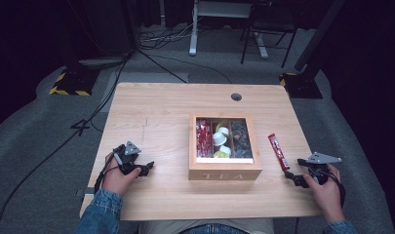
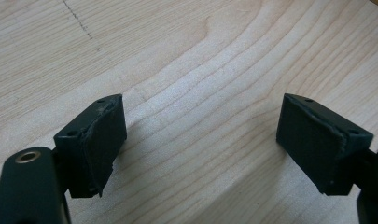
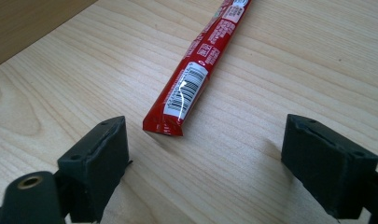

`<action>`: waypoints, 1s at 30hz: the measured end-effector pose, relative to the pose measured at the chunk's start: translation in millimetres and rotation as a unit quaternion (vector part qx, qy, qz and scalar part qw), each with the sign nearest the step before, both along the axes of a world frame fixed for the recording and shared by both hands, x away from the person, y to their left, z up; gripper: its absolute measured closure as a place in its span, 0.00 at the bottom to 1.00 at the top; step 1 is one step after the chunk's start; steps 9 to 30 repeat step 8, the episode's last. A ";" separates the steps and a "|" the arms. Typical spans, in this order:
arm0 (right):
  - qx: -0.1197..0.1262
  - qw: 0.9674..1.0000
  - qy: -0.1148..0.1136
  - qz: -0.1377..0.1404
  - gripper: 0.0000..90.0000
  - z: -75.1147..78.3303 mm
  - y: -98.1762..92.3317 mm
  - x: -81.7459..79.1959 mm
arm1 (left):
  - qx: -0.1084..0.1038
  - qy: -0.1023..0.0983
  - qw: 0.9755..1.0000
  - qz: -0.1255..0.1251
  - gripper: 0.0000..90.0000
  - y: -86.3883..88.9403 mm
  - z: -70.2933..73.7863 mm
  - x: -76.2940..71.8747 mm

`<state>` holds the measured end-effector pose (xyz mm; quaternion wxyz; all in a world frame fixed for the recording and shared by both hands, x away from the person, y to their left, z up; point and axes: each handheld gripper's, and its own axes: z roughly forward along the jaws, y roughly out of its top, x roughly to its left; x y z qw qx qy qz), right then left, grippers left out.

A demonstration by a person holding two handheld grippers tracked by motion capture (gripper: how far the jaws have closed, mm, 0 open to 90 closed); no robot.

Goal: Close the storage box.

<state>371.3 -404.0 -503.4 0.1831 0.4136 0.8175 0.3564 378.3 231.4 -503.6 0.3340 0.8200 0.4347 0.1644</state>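
Red stick sachet (image 3: 196, 70) lies flat; white barcode panel faces up.

Tea box (image 1: 225, 171) mid-table (image 1: 156, 112); sachet stick (image 1: 278, 151) just right of it; sachets inside box.

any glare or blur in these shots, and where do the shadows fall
High view: soft, dark surroundings, sheen on the tea box lid. Right gripper view: sharp, glare streak across the red stick packet barcode. Left gripper view: crisp table grain, soft shadows under both jaws.
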 end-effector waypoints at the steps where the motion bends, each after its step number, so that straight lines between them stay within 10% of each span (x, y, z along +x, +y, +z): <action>1: 0.000 1.000 0.000 -0.002 0.16 -0.1 0.2 -0.1 | 0.000 0.000 1.000 0.001 0.18 -0.2 0.0 0.0; 30: 0.000 1.000 0.000 -0.004 0.16 -0.2 0.7 -0.3 | 0.000 0.001 1.000 0.005 0.18 -0.9 0.1 -0.2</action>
